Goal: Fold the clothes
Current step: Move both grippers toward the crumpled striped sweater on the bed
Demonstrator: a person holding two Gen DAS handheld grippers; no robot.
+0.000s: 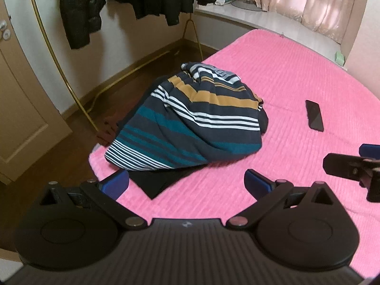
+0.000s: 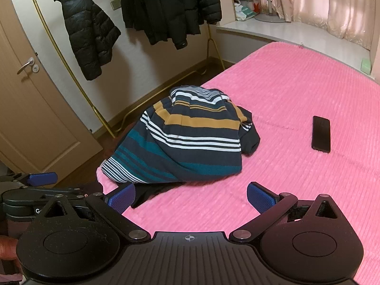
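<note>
Where it lies heaped, striped top (image 1: 190, 121) covers something black, perhaps clothing.

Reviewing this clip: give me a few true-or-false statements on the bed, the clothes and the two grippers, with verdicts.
1. The striped sweater lies crumpled in a heap on the pink bed cover. True.
2. The right gripper is shut on the sweater. False: its jaws stand open over bare cover, holding nothing.
3. A dark phone lies on the cover, apart from the sweater. True.
4. The left gripper holds the phone. False: it is open and empty.
5. A dark garment lies partly under the sweater. True.
6. The black jackets lie on the bed. False: they hang on a rack by the wall.
</note>
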